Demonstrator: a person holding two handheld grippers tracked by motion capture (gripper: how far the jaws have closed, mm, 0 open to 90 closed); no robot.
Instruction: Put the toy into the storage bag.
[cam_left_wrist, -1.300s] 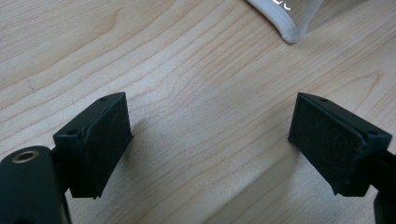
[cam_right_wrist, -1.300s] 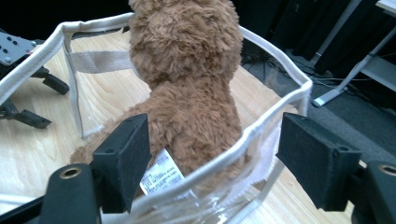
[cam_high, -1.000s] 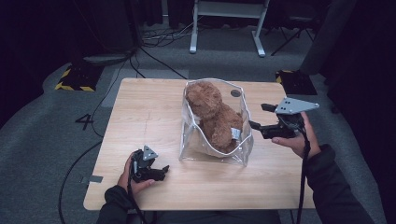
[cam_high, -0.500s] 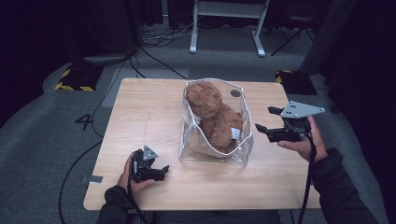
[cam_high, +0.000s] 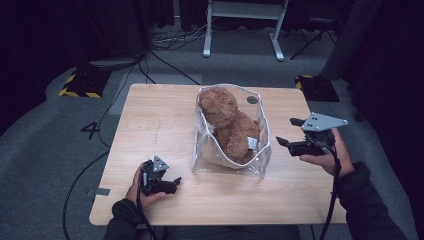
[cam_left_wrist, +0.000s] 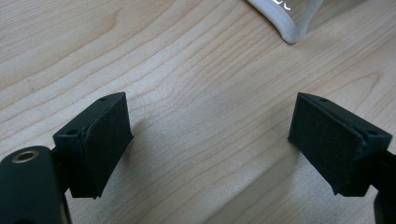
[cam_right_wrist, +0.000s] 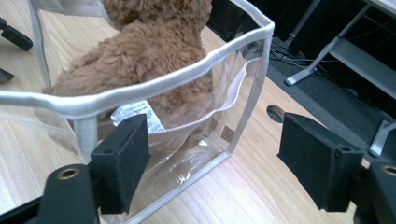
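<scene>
Now teddy bear (cam_high: 227, 125) sits in clear bag (cam_high: 257, 162) mid-bench (cam_high: 150, 110); right claw (cam_high: 284, 131) wide beside it, left claw (cam_high: 176, 183) wide nr front edge, both empty.

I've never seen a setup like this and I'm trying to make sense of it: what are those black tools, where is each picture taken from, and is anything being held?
There is no machine here: a person at a light wooden table holds a hand tool with two black tongs in each hand. The high view looks down from above the person's side. There the left tongs rest low on the table near its front edge, and the right tongs hover beside the bag.

The other two pictures come from small cameras riding on the tools, looking out between their own padded fingers.

On the table stands a clear plastic bag with a pale fabric rim, open at the top, with a brown fluffy teddy bear inside. Both tongs are open and hold nothing; the right ones point at the bag's side.
</scene>
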